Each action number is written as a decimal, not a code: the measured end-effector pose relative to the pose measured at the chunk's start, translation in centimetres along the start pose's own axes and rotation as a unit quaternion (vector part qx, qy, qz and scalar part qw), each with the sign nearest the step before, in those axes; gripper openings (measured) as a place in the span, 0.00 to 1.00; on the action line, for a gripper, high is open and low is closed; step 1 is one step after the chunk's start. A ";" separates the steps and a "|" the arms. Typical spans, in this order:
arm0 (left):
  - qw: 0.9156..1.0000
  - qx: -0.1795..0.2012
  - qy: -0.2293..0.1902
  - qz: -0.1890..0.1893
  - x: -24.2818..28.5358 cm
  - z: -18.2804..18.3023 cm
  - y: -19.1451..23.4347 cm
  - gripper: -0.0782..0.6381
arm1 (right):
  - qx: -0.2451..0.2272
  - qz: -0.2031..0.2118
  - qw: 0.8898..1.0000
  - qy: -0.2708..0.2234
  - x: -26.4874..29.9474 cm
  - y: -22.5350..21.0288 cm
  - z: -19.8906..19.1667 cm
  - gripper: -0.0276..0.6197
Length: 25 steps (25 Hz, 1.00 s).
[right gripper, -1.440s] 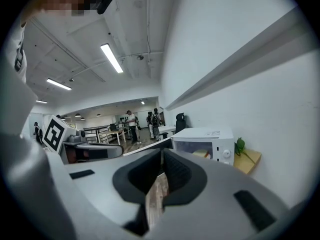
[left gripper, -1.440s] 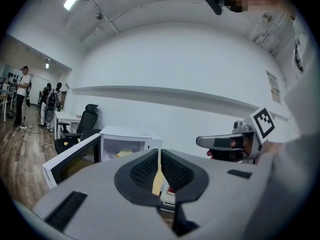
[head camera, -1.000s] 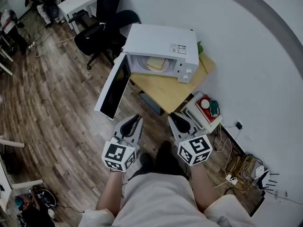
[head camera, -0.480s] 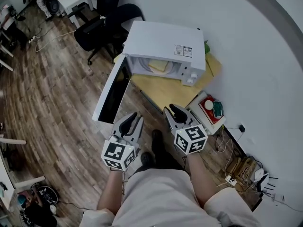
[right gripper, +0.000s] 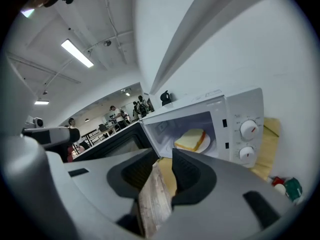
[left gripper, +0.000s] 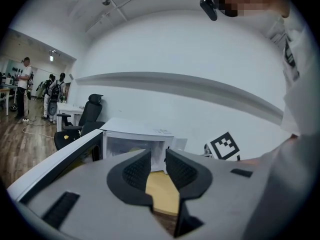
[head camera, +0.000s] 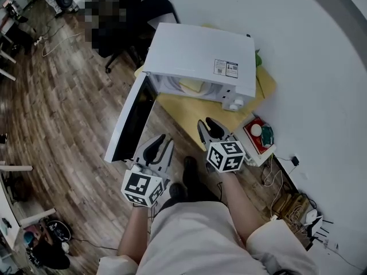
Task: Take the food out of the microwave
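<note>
Both pairs of jaws gripped nothing, your left gripper's (left gripper: 157,166) parted and your right gripper's (right gripper: 162,164) opening, since you held them short of the table's (head camera: 195,110) near edge, aimed at the food (right gripper: 192,139) inside the microwave (head camera: 200,53), its door (head camera: 129,122) swung wide.

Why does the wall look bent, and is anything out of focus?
Head view: the wide lens bows the white wall and wooden floor. Right gripper view: same bending, dark corners; the yellow sandwich inside the white microwave looks sharp.
</note>
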<state>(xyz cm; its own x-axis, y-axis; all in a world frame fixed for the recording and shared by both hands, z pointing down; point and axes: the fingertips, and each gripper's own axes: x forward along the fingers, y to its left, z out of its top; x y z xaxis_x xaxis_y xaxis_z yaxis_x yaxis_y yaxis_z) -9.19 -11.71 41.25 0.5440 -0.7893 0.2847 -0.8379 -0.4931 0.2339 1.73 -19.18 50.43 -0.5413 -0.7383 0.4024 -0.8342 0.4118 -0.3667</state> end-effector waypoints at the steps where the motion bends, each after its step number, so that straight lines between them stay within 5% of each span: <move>1: 1.000 -0.001 0.001 0.003 0.5 0.0 0.2 0.21 | 0.003 -0.003 1.000 0.003 0.8 -0.6 -0.1 0.20; 9: 0.999 -0.019 0.014 0.030 3.9 -0.8 2.3 0.21 | 0.057 -0.017 0.998 0.018 6.6 -4.9 -1.9 0.21; 16: 0.998 -0.023 0.023 0.046 6.4 -1.7 3.5 0.21 | 0.156 -0.035 0.987 0.003 10.6 -8.3 -3.5 0.21; 25: 0.997 -0.038 0.029 0.055 7.4 -2.8 4.6 0.22 | 0.339 -0.052 0.938 -0.042 13.5 -12.0 -4.7 0.23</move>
<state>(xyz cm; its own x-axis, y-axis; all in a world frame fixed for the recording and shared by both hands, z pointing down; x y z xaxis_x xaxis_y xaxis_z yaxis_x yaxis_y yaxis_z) -8.96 -18.79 47.02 0.4522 -0.8133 0.3661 -0.8882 -0.3735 0.2675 3.96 -31.55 64.17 -0.4271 -0.8068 0.4083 -0.6075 -0.0784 -0.7904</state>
